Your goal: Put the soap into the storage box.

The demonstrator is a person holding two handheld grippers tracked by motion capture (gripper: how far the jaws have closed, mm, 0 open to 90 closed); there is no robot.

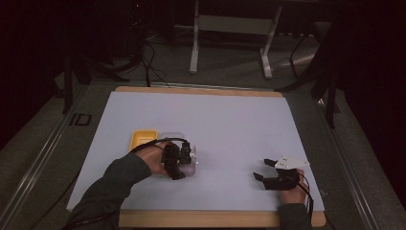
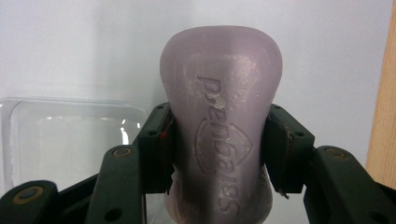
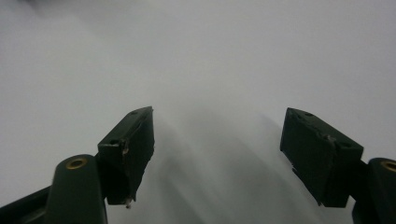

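— What's the left gripper (image 2: 218, 149) doing?

— Its jaws are clamped on a pale purple bar of soap (image 2: 222, 116), near the left of the white mat (image 1: 230, 120), just right of the clear tray (image 2: 70, 140) and the yellow tray (image 1: 143, 139).

— And the right gripper (image 3: 217, 154)?

— Jaws spread wide, nothing between them, idle at the near right.

— Which step is this?

— Carrying the soap, I'd say. Next it likely needs lowering squarely into a tray before the jaws let go.

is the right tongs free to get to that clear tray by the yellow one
Probably not directly: the right tongs stand open and empty, but the left tongs, shut on the purple soap bar, sit between them and the clear tray.
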